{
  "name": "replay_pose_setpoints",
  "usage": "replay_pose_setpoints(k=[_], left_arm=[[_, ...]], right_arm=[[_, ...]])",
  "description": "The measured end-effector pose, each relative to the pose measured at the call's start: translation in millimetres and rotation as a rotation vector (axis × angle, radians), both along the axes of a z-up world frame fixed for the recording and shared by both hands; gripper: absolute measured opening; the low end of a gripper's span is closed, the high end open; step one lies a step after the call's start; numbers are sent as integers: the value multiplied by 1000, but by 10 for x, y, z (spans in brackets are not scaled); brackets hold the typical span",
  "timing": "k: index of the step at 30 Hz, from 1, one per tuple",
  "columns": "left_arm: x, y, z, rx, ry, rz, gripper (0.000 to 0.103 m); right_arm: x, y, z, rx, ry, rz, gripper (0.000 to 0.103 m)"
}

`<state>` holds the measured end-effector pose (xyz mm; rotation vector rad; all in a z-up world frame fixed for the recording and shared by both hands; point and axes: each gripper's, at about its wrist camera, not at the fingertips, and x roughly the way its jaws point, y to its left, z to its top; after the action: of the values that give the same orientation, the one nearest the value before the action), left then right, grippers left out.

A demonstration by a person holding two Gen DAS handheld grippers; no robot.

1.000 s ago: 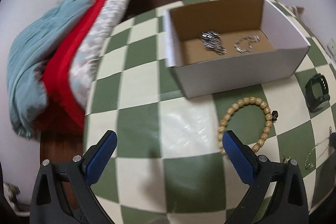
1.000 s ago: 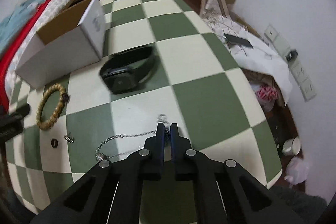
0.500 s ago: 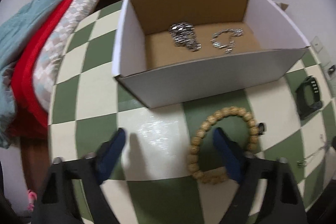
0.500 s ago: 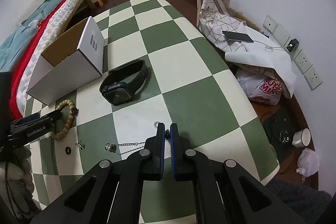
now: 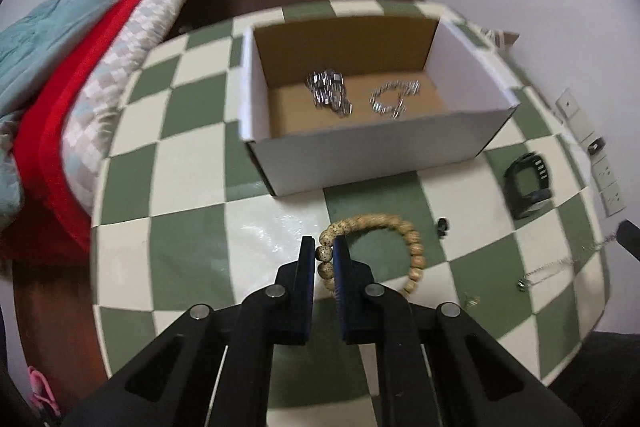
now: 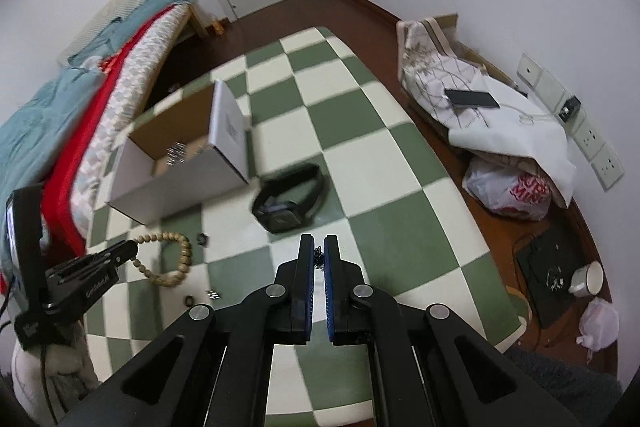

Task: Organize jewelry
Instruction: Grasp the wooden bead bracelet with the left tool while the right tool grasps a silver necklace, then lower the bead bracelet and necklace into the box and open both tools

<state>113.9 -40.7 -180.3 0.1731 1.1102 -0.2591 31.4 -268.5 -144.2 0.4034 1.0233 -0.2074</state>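
Observation:
My left gripper [image 5: 323,247] is shut on the near-left side of a wooden bead bracelet [image 5: 414,247], which lies on the green-checked table. Seen in the right wrist view, the left gripper [image 6: 132,247] pinches the bracelet [image 6: 184,255] in front of the white cardboard box [image 6: 188,187]. The box [image 5: 372,155] holds two silver pieces [image 5: 328,93] [image 5: 394,99]. My right gripper [image 6: 319,245] is shut on a thin chain [image 6: 319,261]. The chain [image 5: 560,267] trails from the table up toward it. A black watch [image 6: 288,203] lies just ahead of the right gripper.
A small black ring [image 5: 442,225] and small metal bits [image 6: 214,293] lie near the bracelet. A bed with red and blue covers [image 5: 80,59] borders the table's left side. Bags, a phone [image 6: 472,99] and a mug [image 6: 586,279] sit beyond the right edge.
My left gripper went forward over the bracelet and closed from wide open onto its beads. My right gripper, still shut, rose higher above the table with the chain.

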Motion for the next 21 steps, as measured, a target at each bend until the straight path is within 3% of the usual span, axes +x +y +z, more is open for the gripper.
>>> replay_pose_setpoints(k=[8,21], left_arm=[[-235,75,577,-72,-82,-11,6],[181,156,1349,-135,-186,-24,6]], right_arm=[[76,95,398,17,-57,61,5],[573,369,1187,-9,-169,211,5]])
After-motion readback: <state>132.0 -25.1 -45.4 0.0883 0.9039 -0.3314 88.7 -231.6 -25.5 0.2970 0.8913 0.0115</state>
